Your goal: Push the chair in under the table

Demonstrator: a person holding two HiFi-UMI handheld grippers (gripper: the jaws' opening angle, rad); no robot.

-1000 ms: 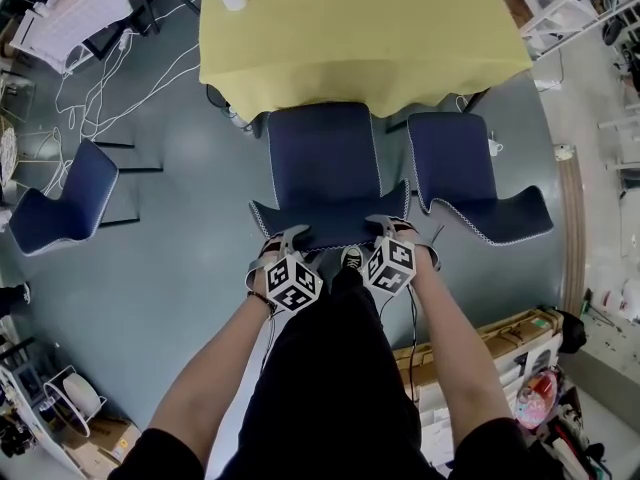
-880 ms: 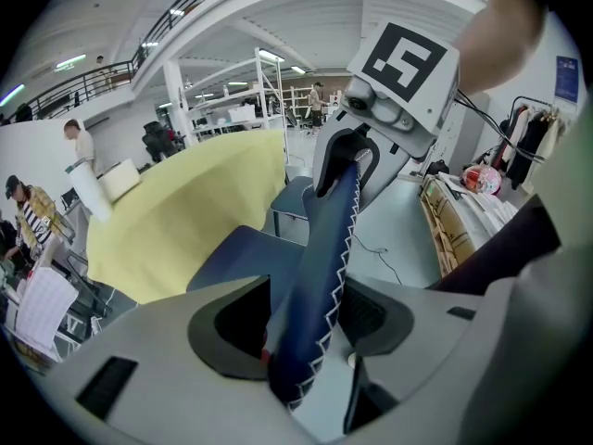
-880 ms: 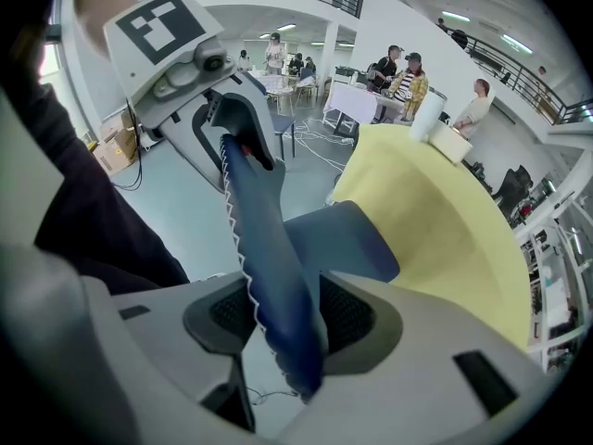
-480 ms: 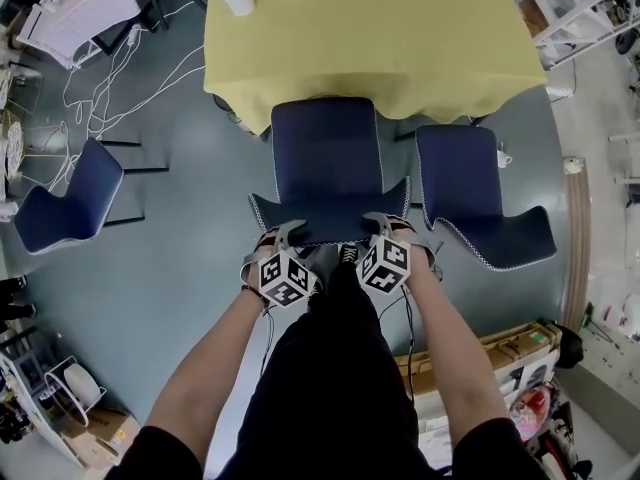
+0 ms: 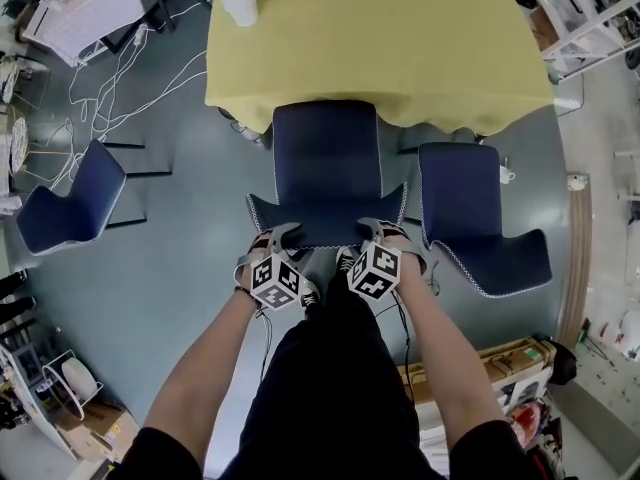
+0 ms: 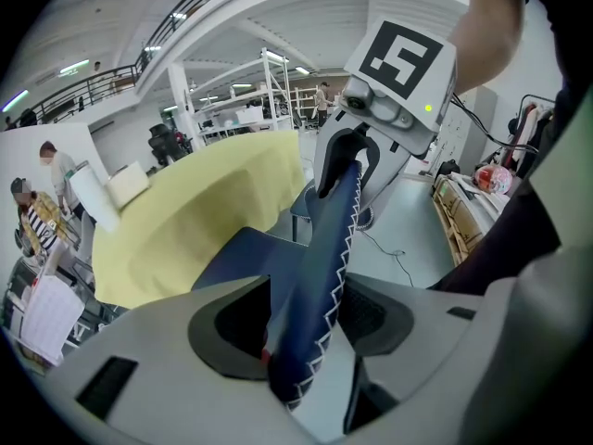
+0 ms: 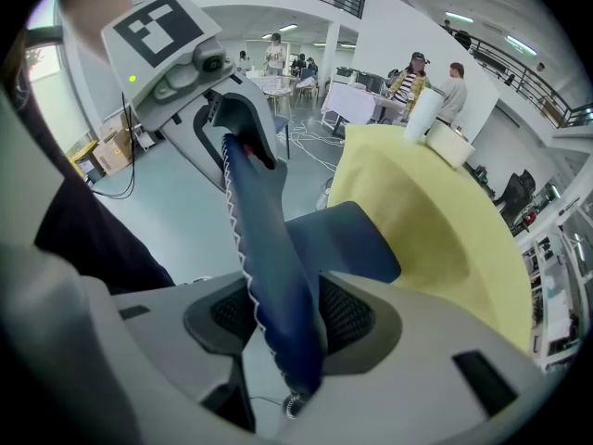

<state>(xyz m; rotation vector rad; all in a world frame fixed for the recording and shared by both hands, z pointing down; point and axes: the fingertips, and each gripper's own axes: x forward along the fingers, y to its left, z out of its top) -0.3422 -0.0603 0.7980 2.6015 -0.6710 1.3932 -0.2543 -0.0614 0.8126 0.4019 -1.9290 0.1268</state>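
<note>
— Where does the chair stand?
— The chair [image 5: 327,158] is straight in front of you. Its seat's front edge is at the hem of the yellow-clothed table [image 5: 400,48], and the rest of the seat is out over the floor. A second chair [image 5: 465,203] stands just beside it on your right.
— And my grippers?
— Your left gripper [image 5: 279,236] and right gripper [image 5: 376,230] sit on the top edge of the backrest [image 5: 325,230], one on each side of its middle. Both pairs of jaws stand fairly wide, clamped on that padded blue edge.
</note>
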